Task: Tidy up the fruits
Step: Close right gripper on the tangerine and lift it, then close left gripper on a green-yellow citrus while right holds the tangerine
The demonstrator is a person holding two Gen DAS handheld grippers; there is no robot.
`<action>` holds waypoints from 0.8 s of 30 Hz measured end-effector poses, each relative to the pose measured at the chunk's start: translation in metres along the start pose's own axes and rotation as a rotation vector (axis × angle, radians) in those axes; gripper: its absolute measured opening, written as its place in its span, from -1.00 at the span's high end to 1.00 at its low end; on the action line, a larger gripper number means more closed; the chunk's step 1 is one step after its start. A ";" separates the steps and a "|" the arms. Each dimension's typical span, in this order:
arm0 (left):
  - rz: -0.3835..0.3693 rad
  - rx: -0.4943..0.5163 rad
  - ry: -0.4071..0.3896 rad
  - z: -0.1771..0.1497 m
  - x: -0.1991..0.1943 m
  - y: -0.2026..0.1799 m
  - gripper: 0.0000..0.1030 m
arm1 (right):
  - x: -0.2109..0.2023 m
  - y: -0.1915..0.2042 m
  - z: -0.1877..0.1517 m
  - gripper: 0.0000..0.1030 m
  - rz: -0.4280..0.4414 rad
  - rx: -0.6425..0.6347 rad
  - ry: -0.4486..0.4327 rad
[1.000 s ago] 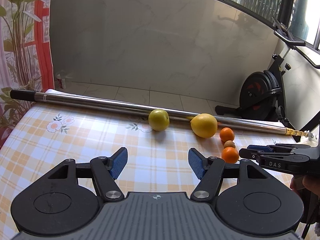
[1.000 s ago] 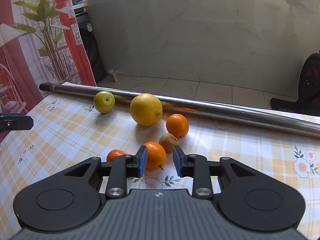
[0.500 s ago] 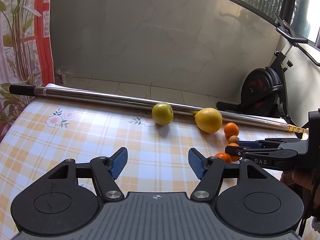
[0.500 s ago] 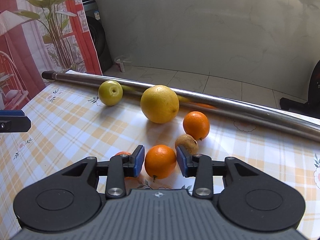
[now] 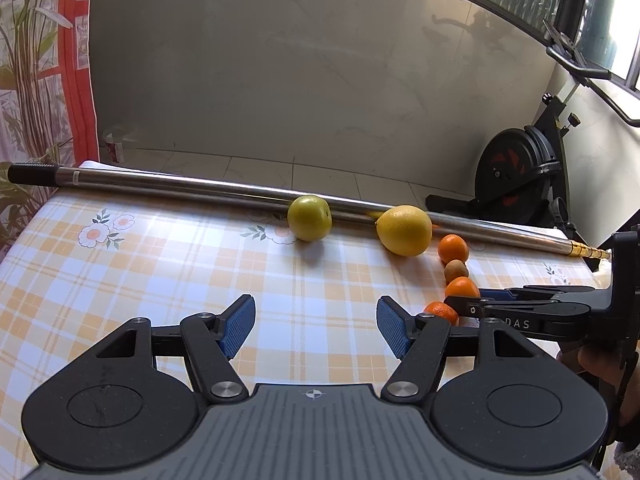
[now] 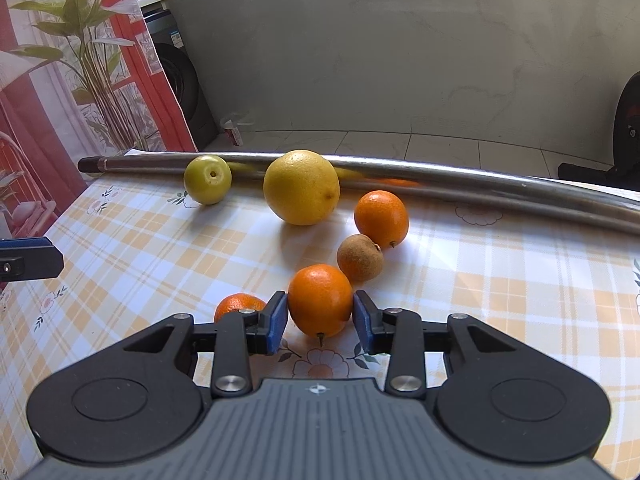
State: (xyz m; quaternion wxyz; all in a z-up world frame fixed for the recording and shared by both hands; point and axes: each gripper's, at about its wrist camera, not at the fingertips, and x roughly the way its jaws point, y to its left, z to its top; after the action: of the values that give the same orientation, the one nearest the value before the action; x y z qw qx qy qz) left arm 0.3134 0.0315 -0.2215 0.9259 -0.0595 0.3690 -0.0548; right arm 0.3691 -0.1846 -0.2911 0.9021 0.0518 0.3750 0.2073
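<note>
Several fruits lie on the checked tablecloth. My right gripper [image 6: 320,316] is open, its blue pads either side of an orange [image 6: 321,299] with small gaps. A second orange [image 6: 238,305] lies left of it, partly hidden by the left finger. A small brown fruit [image 6: 359,257], a third orange [image 6: 381,218], a large yellow citrus [image 6: 301,187] and a green-yellow fruit [image 6: 207,179] lie beyond. My left gripper [image 5: 315,330] is open and empty above the cloth. It sees the right gripper [image 5: 472,307] at the oranges [image 5: 462,287].
A long metal pole [image 5: 200,189] lies across the table's far edge behind the fruit, also in the right wrist view [image 6: 480,188]. An exercise bike [image 5: 520,176] stands on the floor at right. A printed curtain [image 6: 60,80] hangs at left.
My right gripper has moved forward so the orange now sits between its pads, and the jaws have widened slightly. The left gripper has drifted a little; its jaws stay open.
</note>
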 end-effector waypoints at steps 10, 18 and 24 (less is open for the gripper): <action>-0.025 0.023 -0.017 0.003 -0.003 -0.012 -0.36 | -0.048 -0.016 -0.019 0.26 0.002 0.051 -0.130; -0.015 0.024 -0.019 0.013 0.000 -0.009 -0.36 | -0.084 -0.033 -0.032 0.26 -0.044 0.107 -0.171; -0.064 0.021 -0.038 0.033 0.010 -0.009 -0.37 | -0.106 -0.036 -0.039 0.26 -0.101 0.155 -0.216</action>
State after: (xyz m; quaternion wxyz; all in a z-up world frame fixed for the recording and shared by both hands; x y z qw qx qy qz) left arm 0.3430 0.0234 -0.2033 0.9312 -0.0623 0.3485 -0.0870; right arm 0.2867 -0.2640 -0.2584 0.9398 0.1246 0.2927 0.1252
